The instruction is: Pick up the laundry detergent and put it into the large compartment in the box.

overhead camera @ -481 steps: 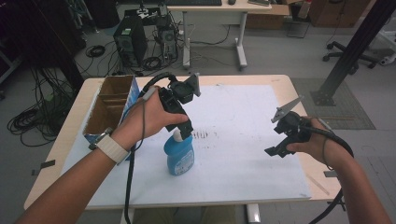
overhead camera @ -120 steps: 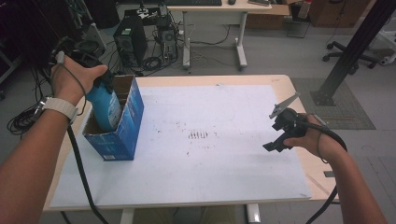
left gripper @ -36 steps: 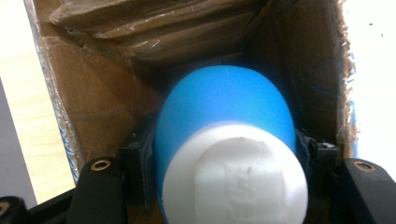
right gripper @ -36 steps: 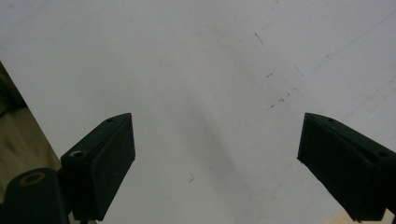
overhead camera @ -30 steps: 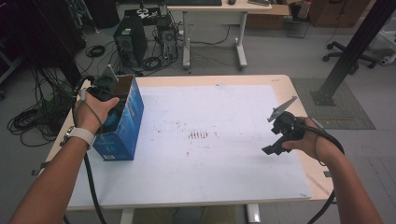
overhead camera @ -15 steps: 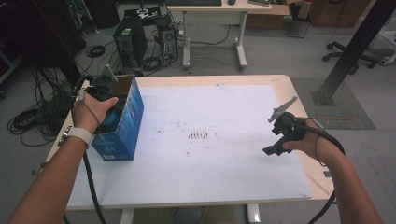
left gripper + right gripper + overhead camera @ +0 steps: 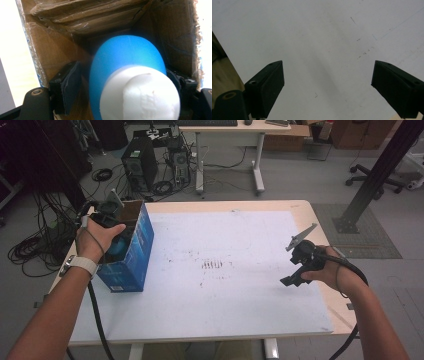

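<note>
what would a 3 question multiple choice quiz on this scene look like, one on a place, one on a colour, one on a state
1. Where is the blue bottle?
A. inside the cardboard box
B. flat on the white mat
C. on the floor

2. What colour is the bottle's cap?
A. red
B. white
C. black

3. How do the jaws of the right gripper stand?
A. clamped on a cloth
B. wide apart with nothing between them
C. pressed on the bottle

Answers: 1 A, the left gripper view shows cardboard walls all around the bottle. 2 B, the cap is plain white. 3 B, bare mat lies between the two jaws.
</note>
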`<state>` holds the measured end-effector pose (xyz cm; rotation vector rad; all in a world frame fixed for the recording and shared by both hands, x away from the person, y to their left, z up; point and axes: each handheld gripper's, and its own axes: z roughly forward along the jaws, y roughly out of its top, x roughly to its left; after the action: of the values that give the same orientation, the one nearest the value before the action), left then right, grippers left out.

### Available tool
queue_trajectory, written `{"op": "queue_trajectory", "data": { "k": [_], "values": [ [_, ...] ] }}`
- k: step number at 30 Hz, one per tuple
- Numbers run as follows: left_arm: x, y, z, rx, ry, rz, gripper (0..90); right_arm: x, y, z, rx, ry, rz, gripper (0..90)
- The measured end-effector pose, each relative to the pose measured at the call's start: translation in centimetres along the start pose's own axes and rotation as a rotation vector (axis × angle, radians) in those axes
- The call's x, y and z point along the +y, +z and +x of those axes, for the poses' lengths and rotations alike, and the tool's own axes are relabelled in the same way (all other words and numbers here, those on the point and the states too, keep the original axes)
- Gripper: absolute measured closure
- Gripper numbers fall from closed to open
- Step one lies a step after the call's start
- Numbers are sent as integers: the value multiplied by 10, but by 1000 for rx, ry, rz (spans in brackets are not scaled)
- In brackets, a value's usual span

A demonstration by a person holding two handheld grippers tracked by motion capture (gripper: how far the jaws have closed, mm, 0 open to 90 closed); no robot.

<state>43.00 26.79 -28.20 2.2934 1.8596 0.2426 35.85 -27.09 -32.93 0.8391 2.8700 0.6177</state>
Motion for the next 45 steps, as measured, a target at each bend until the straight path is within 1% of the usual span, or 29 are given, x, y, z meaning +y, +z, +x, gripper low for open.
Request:
{"op": "queue_trajectory", "data": {
  "k": [6, 21, 31, 36, 37, 39, 45],
  "values": [
    [0, -1, 0, -5, 1, 4, 221, -1, -1, 0, -2, 1, 0, 111],
    [-2, -6, 2, -20, 5, -11, 216, 0, -3, 2, -6, -1, -6, 111],
    [-3, -10, 1, -18, 12, -14, 214, -1, -4, 3, -7, -5, -7, 111],
    [-3, -12, 0, -19, 9, -18, 209, -1, -4, 3, -8, -4, -8, 111],
    [-3, -13, 0, -17, 9, -18, 205, -1, -4, 4, -7, -4, -8, 111],
    [-4, -15, 0, -16, 5, -21, 162, 0, -4, 4, -7, -7, -8, 111],
    [-5, -17, -1, -15, 6, -20, 161, 0, -5, 5, -7, -9, -11, 111]
  ]
}}
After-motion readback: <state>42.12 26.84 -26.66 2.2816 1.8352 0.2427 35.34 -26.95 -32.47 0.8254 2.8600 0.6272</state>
